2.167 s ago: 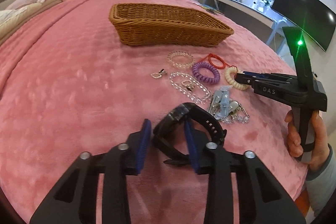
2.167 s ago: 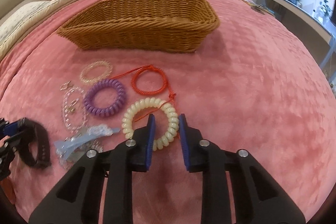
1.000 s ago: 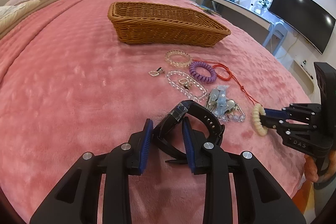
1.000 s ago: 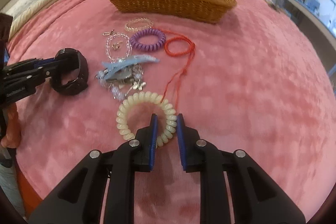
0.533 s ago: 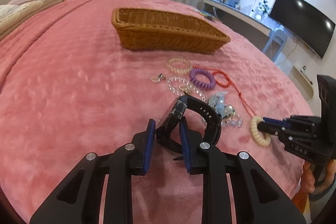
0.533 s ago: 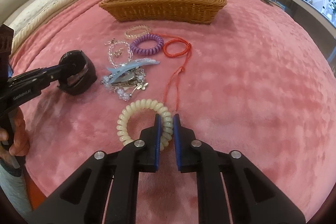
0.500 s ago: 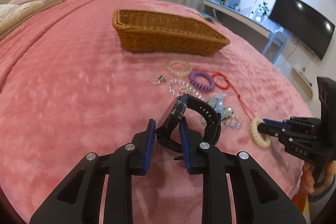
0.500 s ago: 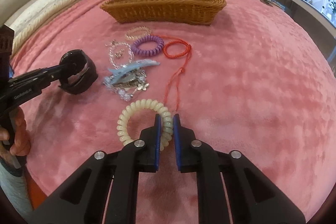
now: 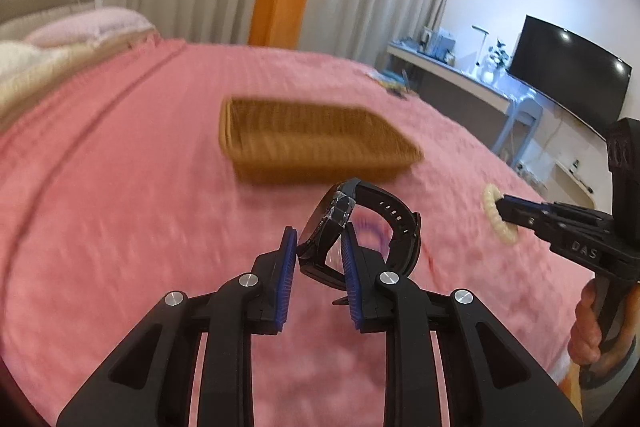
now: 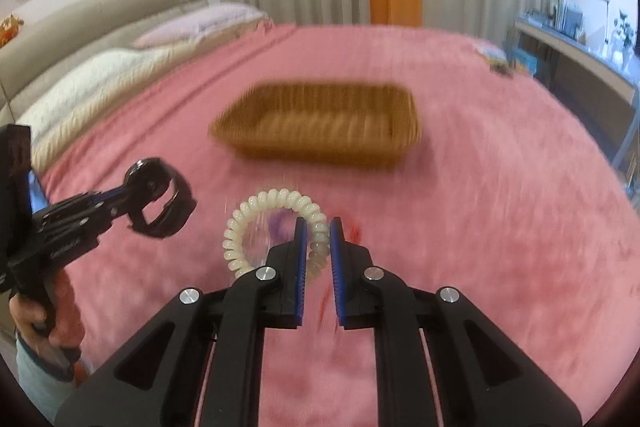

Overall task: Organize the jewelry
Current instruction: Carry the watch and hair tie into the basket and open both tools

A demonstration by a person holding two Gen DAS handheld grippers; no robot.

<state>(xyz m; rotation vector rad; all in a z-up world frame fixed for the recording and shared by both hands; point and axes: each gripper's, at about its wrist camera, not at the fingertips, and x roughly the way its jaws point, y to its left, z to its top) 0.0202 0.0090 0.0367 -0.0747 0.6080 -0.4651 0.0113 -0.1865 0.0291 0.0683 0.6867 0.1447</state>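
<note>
Now both pieces are off the pink bed (image 9: pixel 120 227), where a moment ago they lay on the blanket among the other jewelry. The left gripper (image 9: pixel 318 247) has its fingers clamped on the case of the black watch (image 9: pixel 360 223), whose strap loops out to the right in the air. The right gripper (image 10: pixel 318 243) has its fingers closed on one side of the cream spiral bracelet (image 10: pixel 276 227), which hangs as a ring to their left. Both views have swung up, so the wicker basket (image 10: pixel 320 131) sits ahead, blurred, with its inside showing; the rest of the jewelry is only a smear of purple and red behind the held pieces. Judging by that, the carry to the basket is under way, with the drop not yet done. On the right gripper's body, in the left wrist view, the letters "DAS" can be read; no other writing is legible.
</note>
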